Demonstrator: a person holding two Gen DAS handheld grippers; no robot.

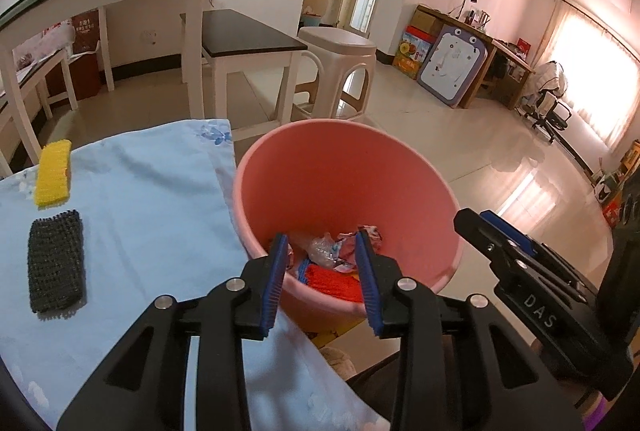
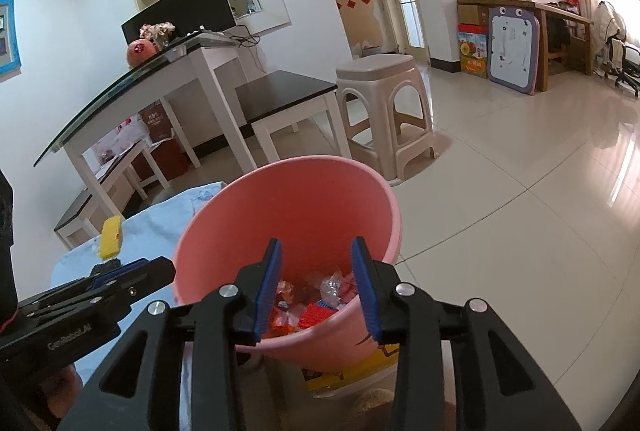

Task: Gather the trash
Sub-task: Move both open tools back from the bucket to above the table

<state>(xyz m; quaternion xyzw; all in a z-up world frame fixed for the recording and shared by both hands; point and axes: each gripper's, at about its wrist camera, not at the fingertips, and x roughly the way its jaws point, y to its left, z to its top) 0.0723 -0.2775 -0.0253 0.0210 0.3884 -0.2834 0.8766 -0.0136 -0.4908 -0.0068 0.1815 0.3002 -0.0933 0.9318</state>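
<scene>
Pink plastic bucket [image 1: 348, 175], crumpled wrappers [image 1: 332, 251].

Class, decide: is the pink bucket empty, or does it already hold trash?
Holds trash: crumpled wrappers and red mesh lie at the bottom of the pink bucket.

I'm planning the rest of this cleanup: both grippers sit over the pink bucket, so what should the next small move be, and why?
Probably swing the left gripper back toward the black mesh piece on the blue cloth. Both it and the right gripper are open and empty above the bucket, trash already lies inside, and the mesh and yellow sponge remain out.
</scene>
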